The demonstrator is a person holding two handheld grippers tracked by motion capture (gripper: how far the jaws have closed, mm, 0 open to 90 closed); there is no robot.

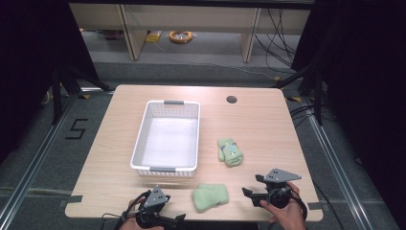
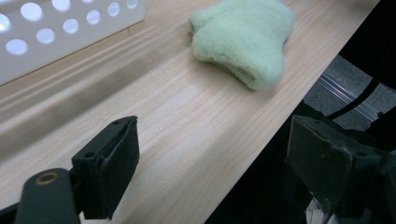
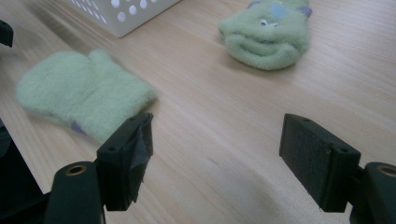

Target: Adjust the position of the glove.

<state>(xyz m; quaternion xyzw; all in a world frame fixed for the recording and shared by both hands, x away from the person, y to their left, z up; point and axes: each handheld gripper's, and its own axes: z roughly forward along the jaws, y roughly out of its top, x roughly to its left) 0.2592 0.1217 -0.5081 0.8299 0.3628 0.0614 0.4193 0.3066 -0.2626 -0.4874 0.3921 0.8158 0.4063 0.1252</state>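
two soft green mittens lie on the desk [image 1: 249, 120], and both could slip away from here.

on the left, the left gripper [image 1: 178, 218] hangs at the near edge of the desk, its jaws wide apart with nothing between them. one jaw is over the wood and the other hangs past the edge, as the left gripper view shows. the plain mitten [image 1: 210, 197] lies just ahead of it and a bit to its right, close to that same edge. if the left gripper pushes it sideways and does not pinch it, i think the mitten could slide off the desk and fall to the floor. the white basket [image 1: 139, 143] sits farther ahead of this gripper. it is hard plastic with round holes in its walls, and a jaw could bump its near wall.

on the right, the right gripper [image 1: 247, 194] also has its jaws apart and empty. the plain mitten is near it on its left, and the mitten with a face [image 1: 230, 152] lies ahead of it, well apart. both grippers are near the plain mitten, so they might knock into each other.

the mittens are fluffy and squishy, with rounded shapes. fuzz is thick, so the jaws may grab only the fluff and lose the mitten on the lift. the desk is smooth, pale wood, so soft things slide easily on it.
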